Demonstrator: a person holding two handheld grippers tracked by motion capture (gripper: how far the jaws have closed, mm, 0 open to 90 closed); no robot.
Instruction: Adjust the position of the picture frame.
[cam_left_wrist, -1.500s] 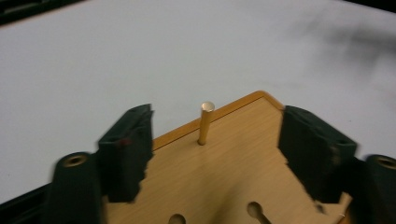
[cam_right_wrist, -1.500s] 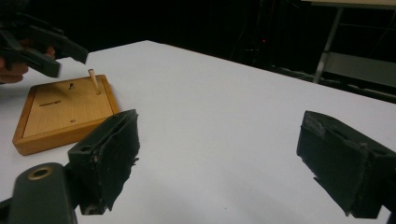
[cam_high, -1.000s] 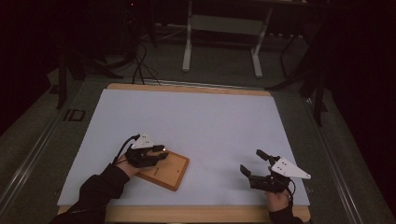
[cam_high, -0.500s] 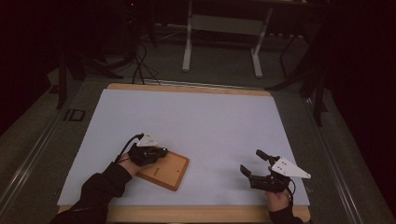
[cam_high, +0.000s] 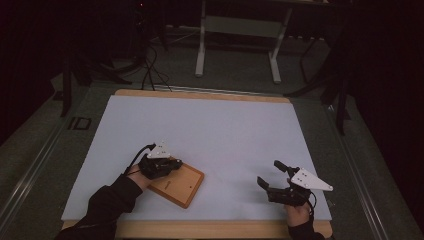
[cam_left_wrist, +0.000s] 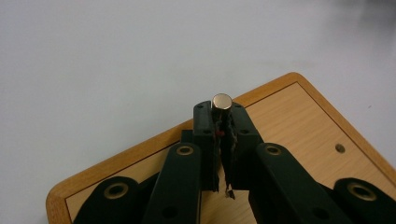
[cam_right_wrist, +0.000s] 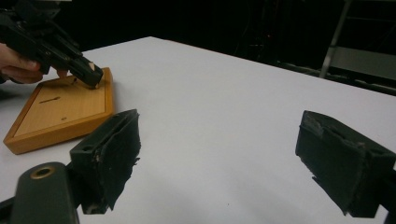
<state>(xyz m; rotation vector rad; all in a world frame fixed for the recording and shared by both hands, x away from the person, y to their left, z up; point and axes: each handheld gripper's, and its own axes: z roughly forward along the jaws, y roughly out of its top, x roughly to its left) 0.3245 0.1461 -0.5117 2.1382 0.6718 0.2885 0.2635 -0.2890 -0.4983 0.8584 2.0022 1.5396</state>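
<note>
A flat wooden board (cam_high: 182, 187) with a raised rim lies near the front left of the white tabletop. My left gripper (cam_high: 176, 164) reaches over the board's far left corner. In the left gripper view its jaws (cam_left_wrist: 221, 112) are pressed together on a small shiny metal cylinder (cam_left_wrist: 221, 101), which sticks up from their tips above the board (cam_left_wrist: 289, 121). My right gripper (cam_high: 270, 173) rests low at the front right, open, with nothing between its pads (cam_right_wrist: 229, 158). From there I see the board (cam_right_wrist: 60, 112) and the left gripper (cam_right_wrist: 91, 74) at the upper left.
The white sheet (cam_high: 210, 125) covers a wood-edged table (cam_high: 200, 94). The board has a small hole (cam_left_wrist: 340, 148) and a short slot (cam_right_wrist: 49, 100) in its face. A metal stand (cam_high: 240, 40) and cables (cam_high: 147, 60) sit on the dark floor behind the table.
The left gripper has shifted only slightly over the board's corner. The right gripper has stayed where it was.
</note>
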